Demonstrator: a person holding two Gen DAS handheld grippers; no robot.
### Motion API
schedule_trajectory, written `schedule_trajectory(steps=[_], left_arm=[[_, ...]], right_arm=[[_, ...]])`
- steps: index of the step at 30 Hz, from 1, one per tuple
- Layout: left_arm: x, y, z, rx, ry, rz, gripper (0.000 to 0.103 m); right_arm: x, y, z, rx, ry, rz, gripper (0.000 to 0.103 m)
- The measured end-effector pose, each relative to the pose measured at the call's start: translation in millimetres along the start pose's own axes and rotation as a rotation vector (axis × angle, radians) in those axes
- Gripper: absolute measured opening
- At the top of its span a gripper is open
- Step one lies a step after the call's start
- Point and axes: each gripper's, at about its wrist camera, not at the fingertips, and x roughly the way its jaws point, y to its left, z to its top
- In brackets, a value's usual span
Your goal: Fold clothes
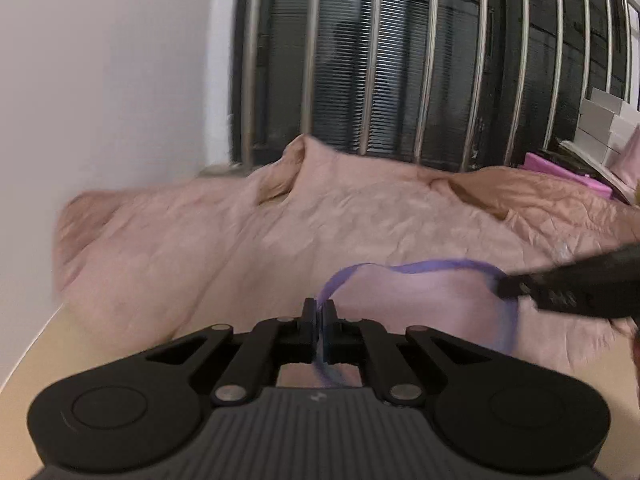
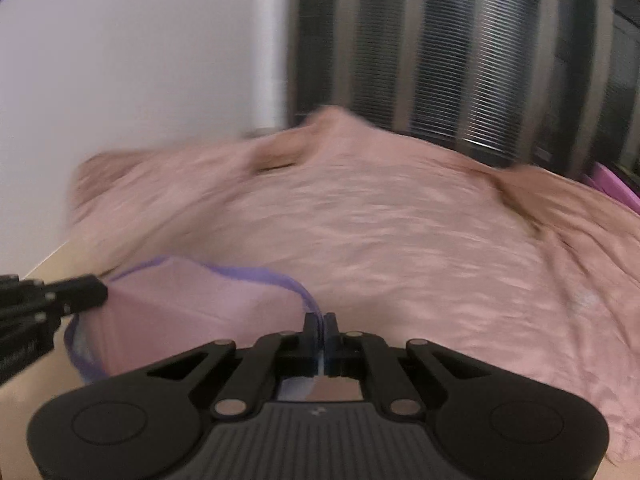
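Left gripper [image 1: 319, 312] clamping purple hem of pink garment [image 1: 420, 300]; right gripper [image 2: 319, 326] pinching same trim [image 2: 256, 272] farther along; garment hanging between them above pink bedspread [image 2: 400, 232]; both views blurring; no fold showing yet, folding seemingly just starting.

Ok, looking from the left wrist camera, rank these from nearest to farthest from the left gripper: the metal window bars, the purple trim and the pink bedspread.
1. purple trim, pinched in the left gripper
2. pink bedspread, spread ahead
3. metal window bars, behind the bed
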Motion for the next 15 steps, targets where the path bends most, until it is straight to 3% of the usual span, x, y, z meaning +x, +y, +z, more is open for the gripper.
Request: schedule_trajectory(steps=[2,3,4,5,6,8,9,12,15], left_arm=[[27.5,-6.2,14.5,-0.031,0.008,0.038,0.013],[35.3,-7.6,17.5,-0.040,0.039,0.040,0.029],[40.5,-8.5,19.8,-0.049,0.063,0.041,0.034],[33.8,-6.7,17.9,-0.055,0.060,0.039,0.036],[20.4,-1.9,13.0,-0.062,0.047,0.040,0.046],[-13.0,5.6,-3.4,-0.087,0.060,0.033,0.058],[-31.3,7.4,-13.9,-0.104,0.075,0.023,0.063],[-81.5,-0.6,-56.8,-0.153,0.166,-0.084,0.064],[-110.1,-26.9,-91.2,-0.121,0.243,-0.182,0.064]], right_arm=[[16.2,-29.0,5.8,0.075,0.043,-0.072,0.005],[23.1,-43.4,7.8,0.114,0.065,-0.103,0.012],[22.3,-56.8,4.8,0.156,0.082,-0.108,0.014],[15.6,-67.0,0.7,0.182,0.072,-0.090,0.018],[2.1,-75.6,-6.0,0.204,0.043,-0.059,0.034],[-29.0,-81.2,-23.4,0.210,-0.003,-0.006,0.049],[-45.7,-79.2,-36.9,0.199,-0.016,0.032,0.049],[-87.3,-63.7,-84.1,0.154,-0.002,0.166,0.049],[-111.2,-52.8,-132.7,0.157,0.055,0.280,0.049]])
